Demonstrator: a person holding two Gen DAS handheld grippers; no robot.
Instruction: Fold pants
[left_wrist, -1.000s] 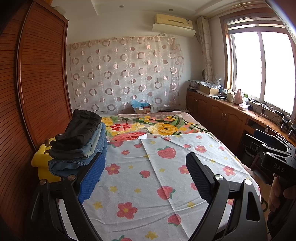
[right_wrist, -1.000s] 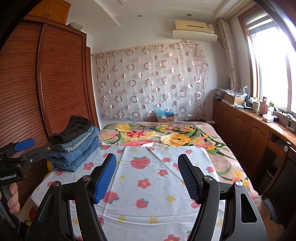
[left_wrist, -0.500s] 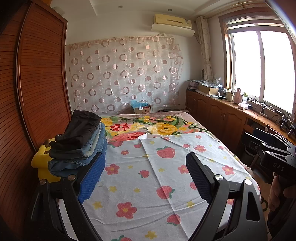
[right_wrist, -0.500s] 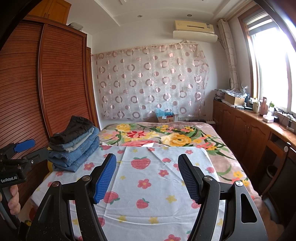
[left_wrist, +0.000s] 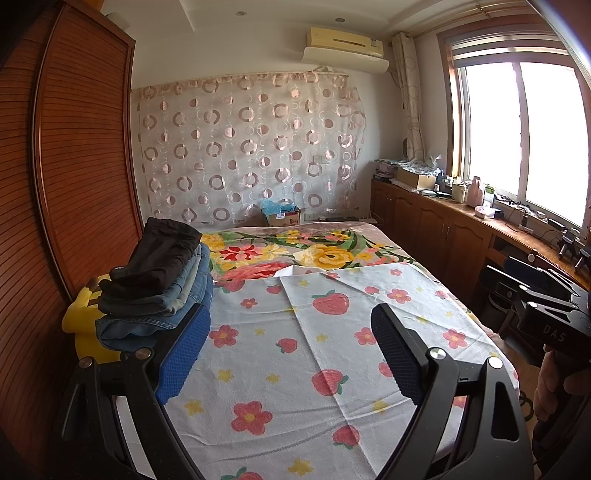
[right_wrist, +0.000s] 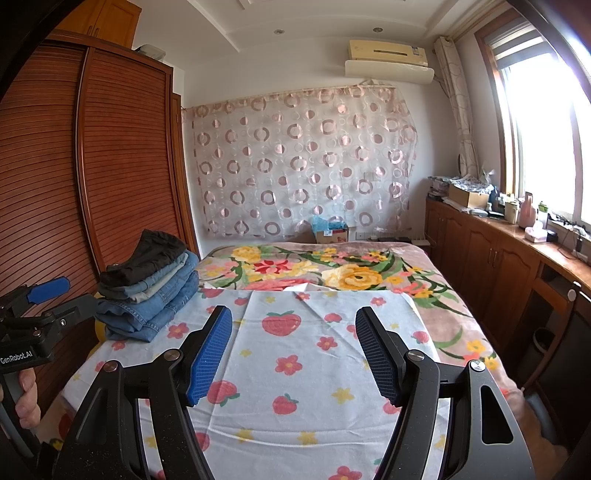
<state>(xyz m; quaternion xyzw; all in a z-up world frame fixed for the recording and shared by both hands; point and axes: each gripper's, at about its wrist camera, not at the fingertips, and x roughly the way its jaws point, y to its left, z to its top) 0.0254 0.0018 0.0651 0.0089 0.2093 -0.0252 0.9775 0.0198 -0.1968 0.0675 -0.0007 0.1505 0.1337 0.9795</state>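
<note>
Left wrist view: left claw (left_wrist: 288, 350) spread wide, nothing betw. its blue pads (left_wrist: 183, 354), hovering over the near part of the bed (left_wrist: 436, 266). Under it a white sheet (left_wrist: 295, 376) w/ strawberry and flower print, creased, covering the near half of the bed. Just past the left pad, at the bed's left edge, sits the pants stack (left_wrist: 159, 284): jeans at the bottom, lighter denim above, a dark pair on top, all folded. A yellow plush (left_wrist: 79, 317) pokes out beside and below the stack, next to the wardrobe (left_wrist: 74, 177). At far right the right claw's body shows, held by the right hand (left_wrist: 550, 391).

Right wrist view: right claw (right_wrist: 293, 354) also wide apart, empty, above the same sheet (right_wrist: 306, 369). Pants stack (right_wrist: 151, 291) lies left of it, well apart from the pads, resting partly on the sheet's left corner. Left claw (right_wrist: 48, 291) sticks in from the left edge, gripped by the left hand (right_wrist: 27, 395).

Beyond the sheet, a floral blanket (right_wrist: 332, 266) covers the far half. A cardboard box (right_wrist: 330, 232) stands past the bed foot, below a circle-print curtain (right_wrist: 303, 166). AC unit (right_wrist: 388, 55) up on the wall; window (right_wrist: 546, 122) and a cluttered wooden bench (right_wrist: 517, 236) along the right.
</note>
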